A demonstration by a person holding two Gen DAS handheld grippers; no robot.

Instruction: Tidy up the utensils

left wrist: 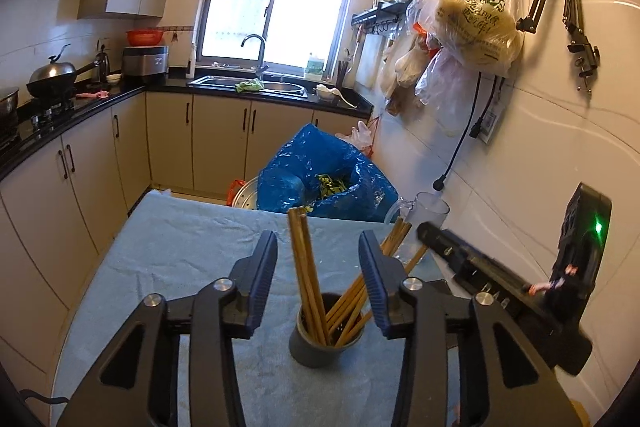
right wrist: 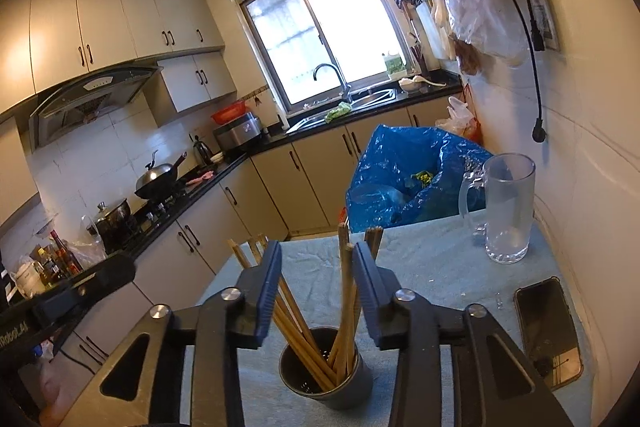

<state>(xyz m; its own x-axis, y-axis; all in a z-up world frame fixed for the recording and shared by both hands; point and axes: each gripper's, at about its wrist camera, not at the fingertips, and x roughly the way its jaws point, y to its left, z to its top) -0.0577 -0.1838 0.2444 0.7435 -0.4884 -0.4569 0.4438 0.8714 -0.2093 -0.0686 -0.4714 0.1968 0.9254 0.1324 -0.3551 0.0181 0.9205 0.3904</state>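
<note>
A dark grey holder cup [left wrist: 325,343] stands on the light-blue cloth [left wrist: 180,259] of the table, with several wooden chopsticks [left wrist: 305,259] upright and leaning in it. My left gripper [left wrist: 318,239] is open just behind the cup. Two chopsticks rise between its fingers without touching the pads. In the right wrist view the same cup [right wrist: 326,381] sits below my right gripper [right wrist: 317,249], which is open around the chopsticks [right wrist: 345,291]; no pad presses on them. My right gripper [left wrist: 480,275] also shows at the right of the left wrist view.
A clear glass mug [right wrist: 508,207] stands at the table's far right near the tiled wall. A phone [right wrist: 548,331] lies flat on the cloth to the right of the cup. A blue rubbish bag [right wrist: 408,171] sits beyond the table's far edge. Kitchen counters run along the left.
</note>
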